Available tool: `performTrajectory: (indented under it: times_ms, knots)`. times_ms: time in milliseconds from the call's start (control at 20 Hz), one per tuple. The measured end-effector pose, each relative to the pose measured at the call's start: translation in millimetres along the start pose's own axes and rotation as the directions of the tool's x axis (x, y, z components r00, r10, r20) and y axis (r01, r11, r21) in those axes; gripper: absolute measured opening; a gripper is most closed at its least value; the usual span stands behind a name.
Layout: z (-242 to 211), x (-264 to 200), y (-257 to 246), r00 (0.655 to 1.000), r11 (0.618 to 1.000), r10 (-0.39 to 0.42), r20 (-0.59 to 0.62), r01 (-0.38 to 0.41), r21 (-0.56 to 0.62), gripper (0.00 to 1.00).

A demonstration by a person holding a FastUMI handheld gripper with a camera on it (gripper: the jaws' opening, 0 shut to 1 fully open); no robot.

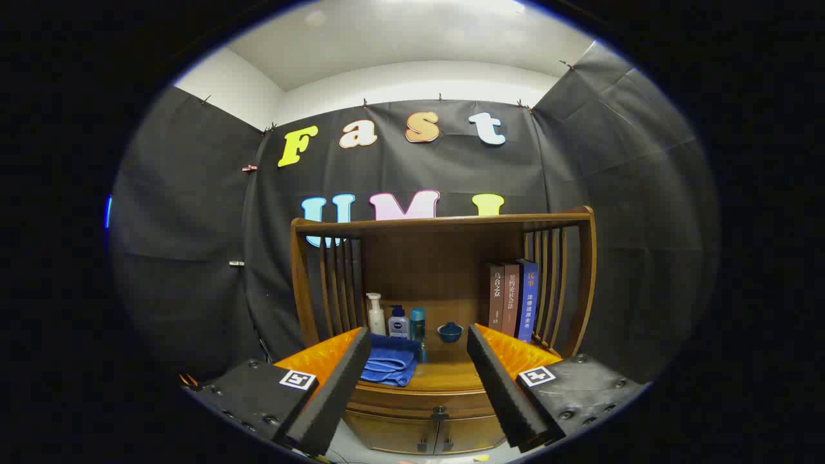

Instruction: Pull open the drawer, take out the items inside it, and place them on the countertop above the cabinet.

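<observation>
Hanging in the air in front of a wooden cabinet (432,412), the gripper (419,341) has its two fingers spread wide apart with nothing between them except the view through to the furniture. It touches nothing.

Starting at the left, the left finger (335,393) overlaps the near left corner of the desk (451,377), which is the cabinet's top surface. Just beside that finger, toward the middle, a folded blue towel (388,364) lies on the desk near its front edge. Behind the towel, against the wooden back panel, stand three containers in a row: a white pump bottle (376,314), then a bottle with a blue cap and dark label (398,323), then a teal bottle (417,324). They stand close to each other, upright. To their right, and apart from them, a small blue lidded bowl (450,332) sits on the desk, roughly midway between the fingers and beyond them.

Further right, three books (512,299) stand upright side by side, leaning against the slatted right side rail (554,277); two have brown spines and the outermost one is blue. The right finger (506,393) crosses the desk's near right corner.

Below the desk's front edge, the drawer (425,401) shows as a closed wooden band, and beneath it two cabinet doors (432,438) meet at the middle, also closed. What lies inside the drawer cannot be seen.
</observation>
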State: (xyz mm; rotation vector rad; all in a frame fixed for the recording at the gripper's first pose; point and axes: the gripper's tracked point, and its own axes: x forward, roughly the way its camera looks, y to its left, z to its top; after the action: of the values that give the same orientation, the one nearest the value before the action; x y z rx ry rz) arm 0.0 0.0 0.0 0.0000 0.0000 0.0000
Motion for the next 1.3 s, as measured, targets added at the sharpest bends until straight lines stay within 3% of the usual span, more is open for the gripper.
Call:
performTrajectory:
  times_ms: [1300]
  knots:
    - [-10.7,16.0,-5.4,1.000,1.000,-0.003,-0.012,0.003,0.003,0.98]
